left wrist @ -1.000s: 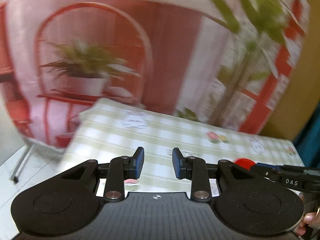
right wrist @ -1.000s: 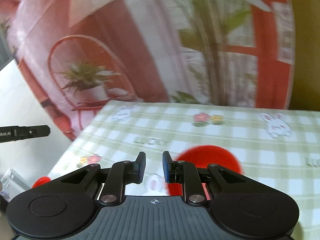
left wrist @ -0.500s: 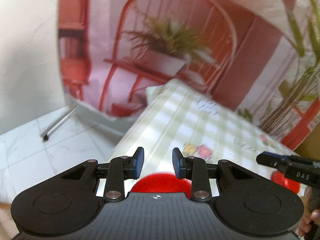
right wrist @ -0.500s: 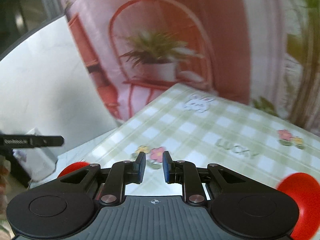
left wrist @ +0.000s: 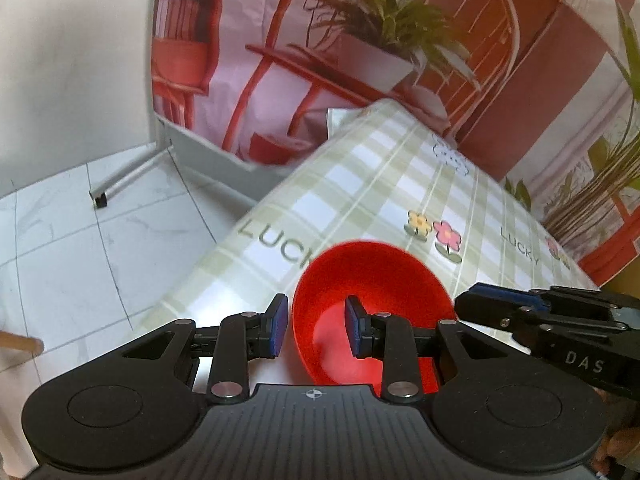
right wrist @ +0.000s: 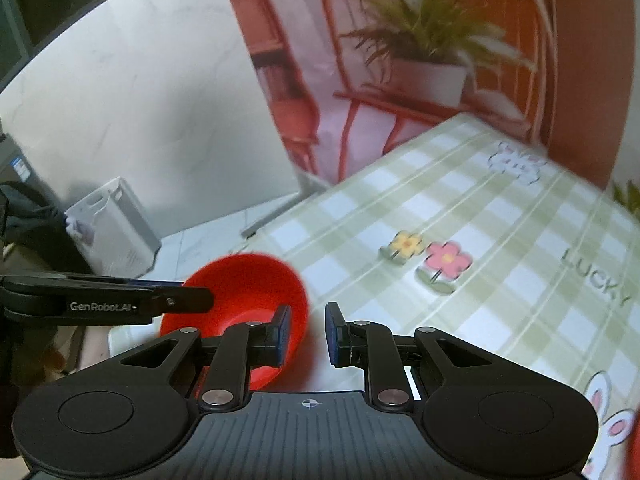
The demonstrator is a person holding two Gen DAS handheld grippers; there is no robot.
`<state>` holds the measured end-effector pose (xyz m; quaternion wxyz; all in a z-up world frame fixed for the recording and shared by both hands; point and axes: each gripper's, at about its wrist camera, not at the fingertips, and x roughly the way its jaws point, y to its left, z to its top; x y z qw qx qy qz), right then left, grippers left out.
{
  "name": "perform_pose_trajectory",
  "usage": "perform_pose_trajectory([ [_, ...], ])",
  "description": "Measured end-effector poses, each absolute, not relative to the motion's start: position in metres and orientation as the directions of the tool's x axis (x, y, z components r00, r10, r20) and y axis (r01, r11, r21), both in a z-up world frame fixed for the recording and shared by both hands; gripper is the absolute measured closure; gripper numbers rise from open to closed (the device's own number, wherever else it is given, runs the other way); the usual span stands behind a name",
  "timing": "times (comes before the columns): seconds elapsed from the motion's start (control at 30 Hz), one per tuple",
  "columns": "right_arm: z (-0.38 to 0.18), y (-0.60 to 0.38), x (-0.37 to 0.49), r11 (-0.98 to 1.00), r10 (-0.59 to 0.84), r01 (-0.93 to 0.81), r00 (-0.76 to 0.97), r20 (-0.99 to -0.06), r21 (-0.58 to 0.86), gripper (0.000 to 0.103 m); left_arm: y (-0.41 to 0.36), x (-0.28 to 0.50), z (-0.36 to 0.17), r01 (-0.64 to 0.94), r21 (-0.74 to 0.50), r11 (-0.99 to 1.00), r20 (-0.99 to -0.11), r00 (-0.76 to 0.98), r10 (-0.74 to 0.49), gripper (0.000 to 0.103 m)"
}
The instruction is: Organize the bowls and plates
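A red bowl (left wrist: pixel 372 284) sits near the left edge of the checked tablecloth (left wrist: pixel 400 184). My left gripper (left wrist: pixel 316 330) is open, its fingers straddling the bowl's near-left rim without closing on it. My right gripper (right wrist: pixel 306 334) is open too; the bowl (right wrist: pixel 240 292) lies just left of it, with its left finger (right wrist: pixel 282 334) over the bowl's rim. Each gripper shows in the other's view, the right one (left wrist: pixel 532 316) at the bowl's right side and the left one (right wrist: pixel 108 300) at the bowl's left side.
The table's left edge drops to a white tiled floor (left wrist: pixel 80 240). A printed backdrop with a red chair and plant (left wrist: pixel 380 40) stands behind the table. A white appliance (right wrist: pixel 114 224) stands on the floor. A red edge (right wrist: pixel 634 456) shows at the right border.
Both grippers have swung left and down toward the bowl at the table's left edge. The bowl now lies between the left gripper's fingers and beside the right gripper. The red thing at the right wrist view's right border has nearly gone.
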<state>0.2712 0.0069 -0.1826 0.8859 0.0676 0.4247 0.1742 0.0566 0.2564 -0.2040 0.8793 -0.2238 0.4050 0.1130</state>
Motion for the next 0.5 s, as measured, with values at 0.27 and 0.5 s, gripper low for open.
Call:
perform_pose_trajectory([
  [0.27, -0.1914, 0.0126, 0.2664, 0.929, 0.368, -0.25, 0.544, -0.754, 0.274, 0.085, 0.2535, 0.0476, -0.2106, -0.377, -0.317, 0.87, -0.76, 0.65, 0.004, 0.071],
  [0.5, -0.1928, 0.0116, 0.2638, 0.929, 0.369, -0.243, 0.542, -0.755, 0.28, 0.09, 0.2493, 0.048, -0.2093, -0.374, -0.308, 0.875, -0.756, 0.655, 0.014, 0.073],
])
